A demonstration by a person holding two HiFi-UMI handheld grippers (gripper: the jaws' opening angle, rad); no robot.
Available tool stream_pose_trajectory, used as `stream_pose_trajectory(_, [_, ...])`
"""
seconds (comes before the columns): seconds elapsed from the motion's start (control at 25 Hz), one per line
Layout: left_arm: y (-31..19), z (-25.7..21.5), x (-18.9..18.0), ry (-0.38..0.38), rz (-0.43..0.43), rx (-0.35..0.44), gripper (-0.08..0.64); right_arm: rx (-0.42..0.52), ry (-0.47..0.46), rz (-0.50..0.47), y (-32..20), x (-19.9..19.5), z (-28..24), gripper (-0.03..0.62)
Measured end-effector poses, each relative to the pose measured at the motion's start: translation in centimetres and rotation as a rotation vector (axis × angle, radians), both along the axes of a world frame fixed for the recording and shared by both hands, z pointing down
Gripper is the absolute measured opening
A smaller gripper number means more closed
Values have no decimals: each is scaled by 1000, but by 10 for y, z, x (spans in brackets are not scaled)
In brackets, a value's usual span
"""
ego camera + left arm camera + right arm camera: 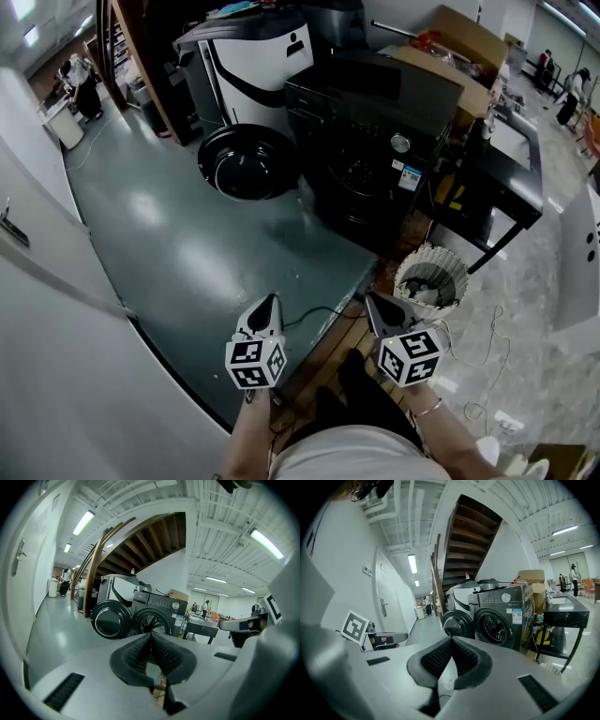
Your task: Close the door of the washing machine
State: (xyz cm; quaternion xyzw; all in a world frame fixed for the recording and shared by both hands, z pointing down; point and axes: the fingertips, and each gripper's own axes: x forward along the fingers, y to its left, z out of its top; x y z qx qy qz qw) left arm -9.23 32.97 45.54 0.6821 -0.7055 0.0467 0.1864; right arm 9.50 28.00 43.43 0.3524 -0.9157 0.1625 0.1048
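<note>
Left gripper; black door open

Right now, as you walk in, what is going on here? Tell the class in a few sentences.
A person stands back from a dark washing machine, holding the left gripper and the right gripper low in front. Both grippers have their jaws together and hold nothing. The machine's round door hangs wide open, to the left in the head view, and neither gripper is near it. Closing has not yet begun.
</note>
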Motion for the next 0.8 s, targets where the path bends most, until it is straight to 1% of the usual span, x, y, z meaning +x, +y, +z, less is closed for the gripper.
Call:
stream_pose_trajectory(0.2, [-29, 0, -15, -10, 12, -3, 34, -13, 0, -6, -24, -16, 2, 6])
stream_pose_trajectory(0.28, [-47, 0, -25, -10, 3, -2, 81, -17, -9, -11, -42, -23, 2, 6])
stream_pose_trajectory(0.32, [-58, 0, -28, -10, 0, -2, 93, -20, -12, -12, -52, -26, 4, 6])
stream_pose_trajectory(0.44, [-92, -1, -38, -3, -15, -4, 124, -33, -12, -17, -88, -30, 7, 6])
stream_pose_trajectory(0.6, [-141, 0, -53, 9, -56, 0, 167, -38, -8, -29, -144, -37, 8, 6])
stream_pose_trajectory(0.8, [-200, -3, -66, 6, -120, -9, 190, -46, -16, -49, -215, -37, 5, 6])
